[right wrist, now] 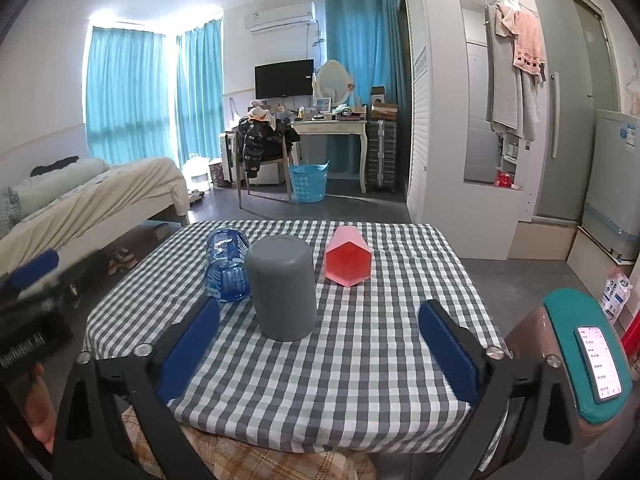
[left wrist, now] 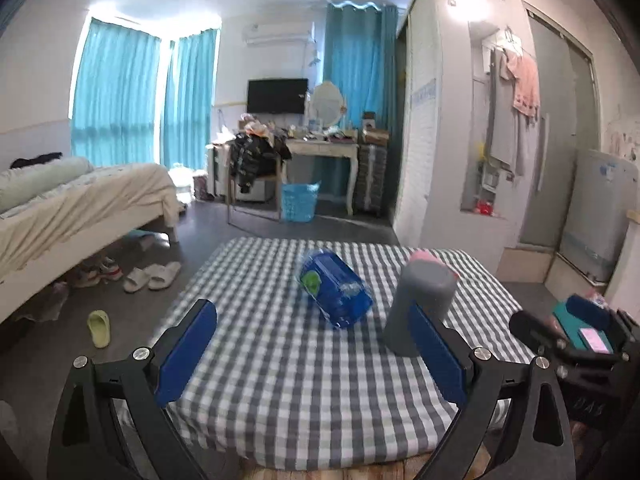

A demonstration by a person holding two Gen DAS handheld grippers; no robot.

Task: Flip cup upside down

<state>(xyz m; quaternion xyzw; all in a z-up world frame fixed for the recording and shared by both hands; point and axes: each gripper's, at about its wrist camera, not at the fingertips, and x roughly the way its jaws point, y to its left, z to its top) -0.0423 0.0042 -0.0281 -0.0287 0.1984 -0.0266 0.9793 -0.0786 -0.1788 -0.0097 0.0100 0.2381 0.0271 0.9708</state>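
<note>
- the left claw (left wrist: 312, 344) hovered over the near edge of the desk (right wrist: 360, 360) with its blue pads spread wide and nothing between them; the grey cup only overlapped its right pad in that view and looked to stand beyond it, untouched.
- the right claw (right wrist: 320, 344) hung at the same near edge, also wide open and empty, with the cup ahead of its left pad.
- the grey cup (right wrist: 283, 288) stood just past the claws, left of the desk's middle, with a closed flat face on top and its wider end down on the checked cloth; that read as mouth down, so for this cup the flip looked already done.
- just behind it on the left lay a blue water bottle (right wrist: 225, 266) on its side, close to the cup or touching it; i could not tell which.
- farther in, right of centre, a pink cup (right wrist: 348, 258) lay on its side with its mouth towards the near edge; if it was meant too, it was yet to be turned over.
</note>
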